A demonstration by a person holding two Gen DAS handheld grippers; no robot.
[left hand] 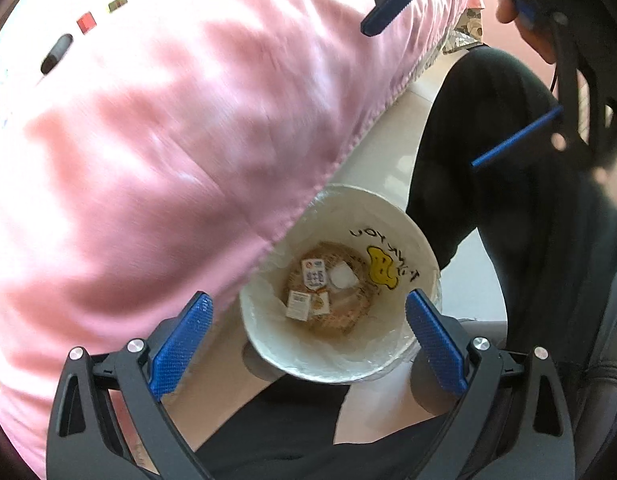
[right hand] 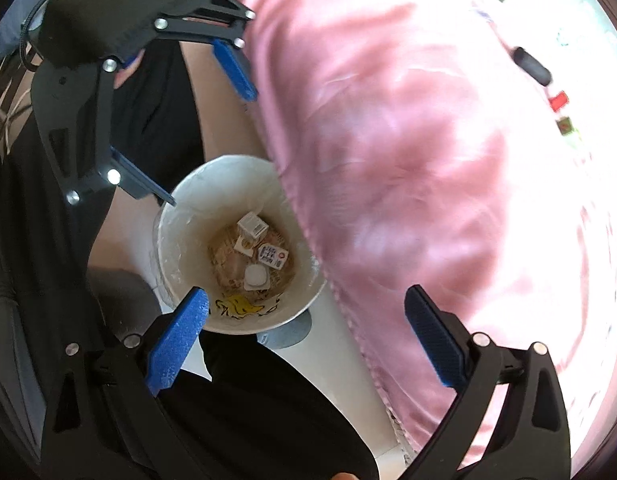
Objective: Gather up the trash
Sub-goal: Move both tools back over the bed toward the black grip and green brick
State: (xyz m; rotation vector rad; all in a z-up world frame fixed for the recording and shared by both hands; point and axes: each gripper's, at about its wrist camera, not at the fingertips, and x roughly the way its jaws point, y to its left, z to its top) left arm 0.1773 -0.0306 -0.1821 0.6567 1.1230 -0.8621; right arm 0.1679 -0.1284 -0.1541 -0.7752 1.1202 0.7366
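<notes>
Open left hand-held gripper [left hand: 308, 320] above white, smiley-printed bin [left hand: 408, 240].

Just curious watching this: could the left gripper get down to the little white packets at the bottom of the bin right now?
Probably yes: the left gripper hangs open above the bin, and nothing covers the packets.

A home: pink bedspread [left hand: 156, 152] beside a lined wastebasket [left hand: 412, 240].

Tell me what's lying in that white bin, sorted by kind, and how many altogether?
In the bin:
Small printed cartons: 2
Small tan packet: 1
White round lid: 1
Total: 4
</notes>
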